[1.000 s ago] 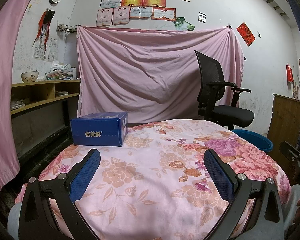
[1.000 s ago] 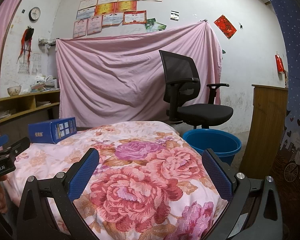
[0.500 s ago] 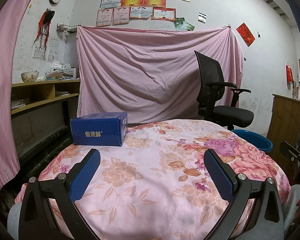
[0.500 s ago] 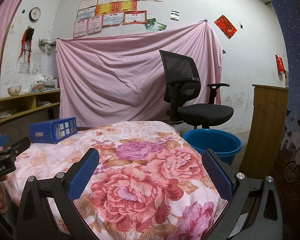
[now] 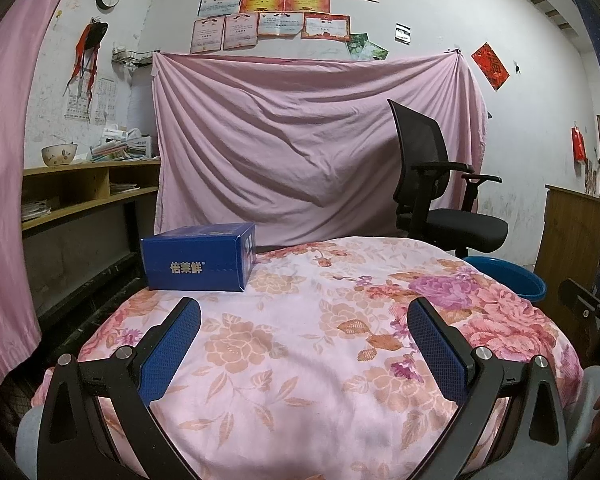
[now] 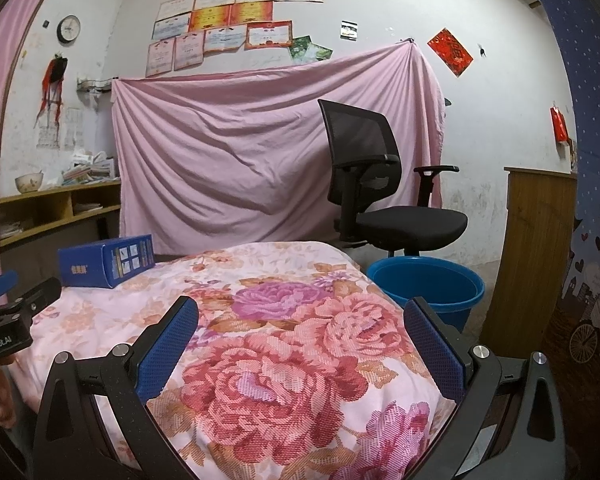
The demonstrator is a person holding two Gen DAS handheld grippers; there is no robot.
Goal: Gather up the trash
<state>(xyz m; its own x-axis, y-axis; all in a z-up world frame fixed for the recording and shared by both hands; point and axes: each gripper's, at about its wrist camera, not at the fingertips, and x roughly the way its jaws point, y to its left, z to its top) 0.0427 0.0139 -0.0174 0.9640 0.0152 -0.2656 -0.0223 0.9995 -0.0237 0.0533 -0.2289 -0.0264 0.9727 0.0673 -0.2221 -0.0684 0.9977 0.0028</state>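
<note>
While both sets of tongs hang apart and empty, I see the blue box (image 5: 199,258) at eleven o'clock from my left tongs (image 5: 304,332), resting on the floral-cloth surface (image 5: 300,360). It looks like light, stiff cardboard with smooth printed faces; I'd pinch its short sides. My right tongs (image 6: 300,330) point toward the blue basin (image 6: 428,286) at one o'clock, probably plastic.

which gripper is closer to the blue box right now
Left. The left gripper sits just short of the box, which lies ahead to its left; the right gripper is farther off, nearer the bucket.
</note>
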